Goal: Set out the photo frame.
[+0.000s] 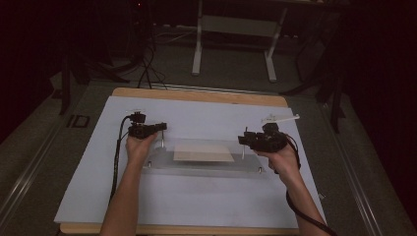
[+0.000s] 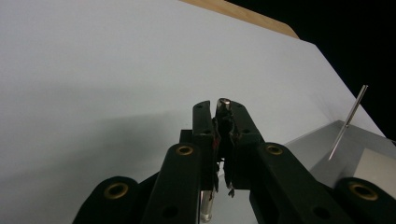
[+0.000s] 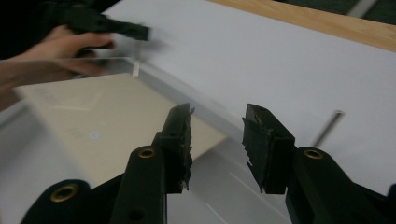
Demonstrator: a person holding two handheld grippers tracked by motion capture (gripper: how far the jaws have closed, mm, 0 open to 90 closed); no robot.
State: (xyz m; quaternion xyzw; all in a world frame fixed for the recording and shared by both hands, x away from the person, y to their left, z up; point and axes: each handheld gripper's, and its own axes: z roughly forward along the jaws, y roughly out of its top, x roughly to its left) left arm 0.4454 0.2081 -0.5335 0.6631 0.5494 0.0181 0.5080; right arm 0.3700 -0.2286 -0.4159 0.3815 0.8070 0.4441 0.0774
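High view: the left claw (image 1: 160, 128) is clamped on a metal pin (image 1: 163, 139) at the clear plate (image 1: 206, 164); the right claw (image 1: 242, 139) stands apart above the plate.

No legible text, label or number anywhere.

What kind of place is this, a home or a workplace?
Probably a lab or workshop: a wooden table under a white sheet, loose cables on the floor, a metal frame behind, dark surroundings.
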